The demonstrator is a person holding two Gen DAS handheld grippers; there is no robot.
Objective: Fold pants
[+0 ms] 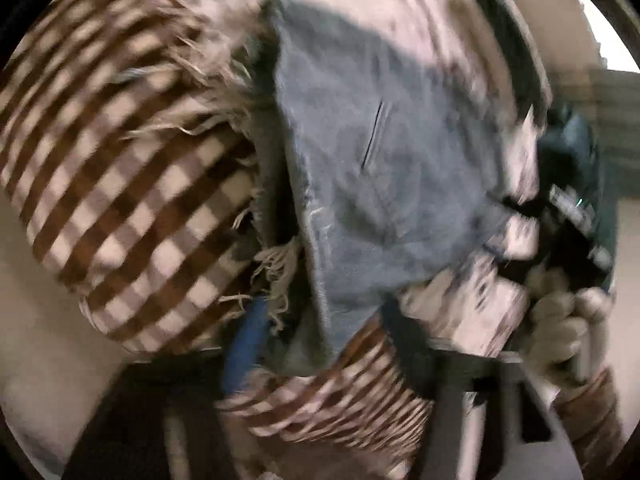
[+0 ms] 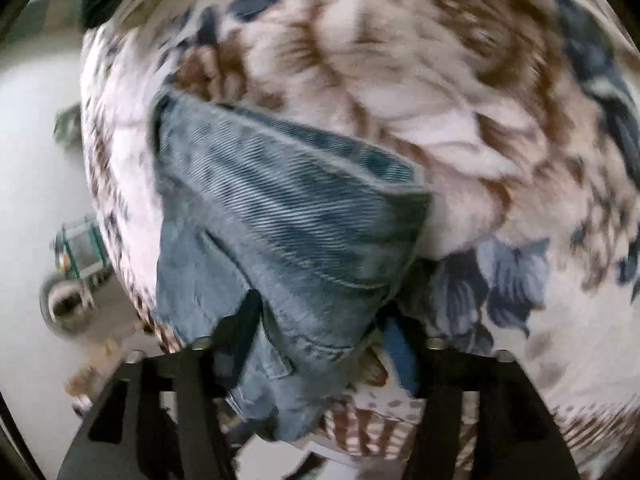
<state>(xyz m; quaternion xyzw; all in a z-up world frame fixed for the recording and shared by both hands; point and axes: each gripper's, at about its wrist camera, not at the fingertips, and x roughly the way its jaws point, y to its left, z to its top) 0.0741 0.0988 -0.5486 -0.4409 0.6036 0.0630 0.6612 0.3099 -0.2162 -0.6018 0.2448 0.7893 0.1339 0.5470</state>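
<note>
Light blue denim pants (image 1: 368, 168) with a frayed hem hang partly lifted over a floral bedspread (image 1: 420, 12). In the left wrist view my left gripper (image 1: 320, 344) has the denim edge between its blue-padded fingers (image 1: 244, 340) and seems shut on it. In the right wrist view the pants (image 2: 288, 216) are bunched between my right gripper's (image 2: 320, 344) black fingers (image 2: 240, 320), which are closed on the fabric. The other gripper and the gloved hand holding it (image 1: 560, 320) show at the right of the left view. Both views are motion-blurred.
A brown-and-cream checked blanket with fringe (image 1: 120, 152) lies left of the pants. The floral bedspread (image 2: 400, 60) fills the right wrist view. A pale floor with small green items (image 2: 76, 248) shows beyond the bed's left edge.
</note>
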